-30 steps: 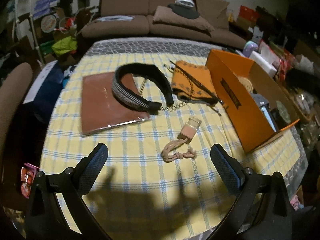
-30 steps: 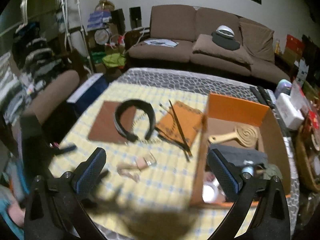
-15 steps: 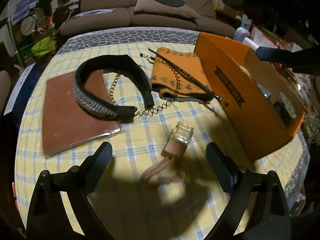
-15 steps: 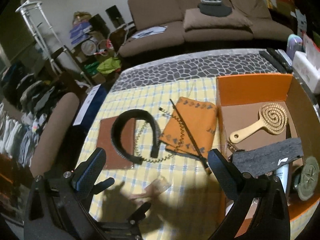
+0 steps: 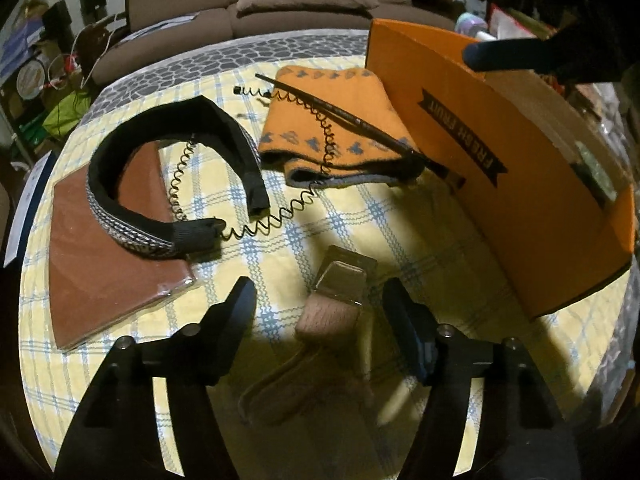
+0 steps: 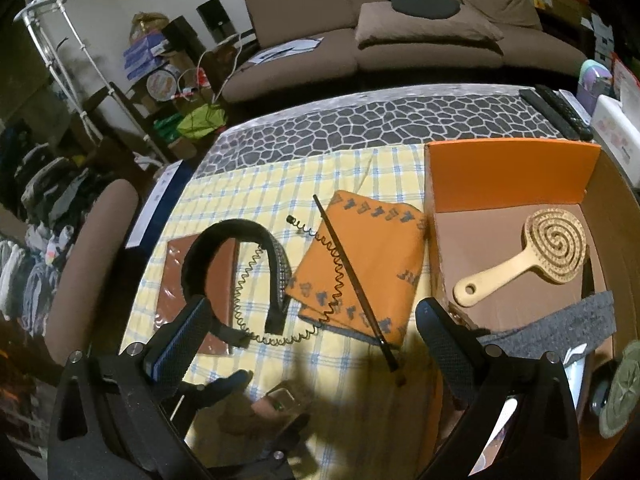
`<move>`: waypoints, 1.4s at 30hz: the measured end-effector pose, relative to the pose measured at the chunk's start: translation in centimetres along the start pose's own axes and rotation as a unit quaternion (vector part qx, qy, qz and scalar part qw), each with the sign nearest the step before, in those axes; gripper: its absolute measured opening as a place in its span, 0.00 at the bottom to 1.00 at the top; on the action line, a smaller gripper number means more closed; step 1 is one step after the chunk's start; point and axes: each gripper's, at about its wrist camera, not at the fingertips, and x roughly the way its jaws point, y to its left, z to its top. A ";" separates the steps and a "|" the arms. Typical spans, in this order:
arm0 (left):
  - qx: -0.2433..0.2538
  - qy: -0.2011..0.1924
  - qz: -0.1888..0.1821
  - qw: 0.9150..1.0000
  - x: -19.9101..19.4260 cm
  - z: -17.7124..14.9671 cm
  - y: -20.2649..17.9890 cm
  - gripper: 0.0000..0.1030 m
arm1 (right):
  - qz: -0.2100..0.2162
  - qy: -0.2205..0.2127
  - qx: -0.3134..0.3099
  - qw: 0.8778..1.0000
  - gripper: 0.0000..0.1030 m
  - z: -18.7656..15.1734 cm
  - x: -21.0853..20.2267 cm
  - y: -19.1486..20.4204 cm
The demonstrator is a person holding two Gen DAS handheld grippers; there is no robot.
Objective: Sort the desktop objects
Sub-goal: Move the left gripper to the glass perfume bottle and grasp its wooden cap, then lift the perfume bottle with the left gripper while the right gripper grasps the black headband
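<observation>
Small clear-capped bottle with a tan sleeve and cord [image 5: 334, 304], lying on the yellow checked tablecloth [image 5: 360, 216], between the spread fingers of the left gripper [image 5: 320, 300]; jaws wide, no contact visible. Just beyond: black headband [image 5: 168, 184] partly on a brown notebook [image 5: 100, 264], a black coiled cord [image 5: 256, 228], a folded orange cloth [image 5: 332, 128] with a thin dark stick [image 5: 344, 116] across it. Orange box [image 6: 508, 172] to the right, holding a spiral wooden paddle [image 6: 556, 244]. Right gripper [image 6: 312, 336] held high above the table, parted, grasping nothing.
</observation>
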 end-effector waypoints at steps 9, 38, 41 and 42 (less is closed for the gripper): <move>-0.016 -0.001 -0.004 1.000 0.6 0.2 0.7 0.25 | 0.023 0.013 0.020 0.999 0.99 -0.2 0.4 -0.7; -0.265 -0.095 -0.028 0.959 -9.8 0.6 17.1 0.24 | 0.109 0.061 0.041 0.991 0.95 -1.7 4.1 3.5; -0.281 -0.094 -0.027 0.955 -9.8 0.4 17.9 0.24 | 0.098 0.060 0.017 0.993 0.90 -2.0 5.2 4.8; -0.284 -0.094 -0.027 0.954 -9.8 0.4 18.1 0.24 | 0.096 0.060 0.008 0.994 0.87 -2.2 5.5 5.4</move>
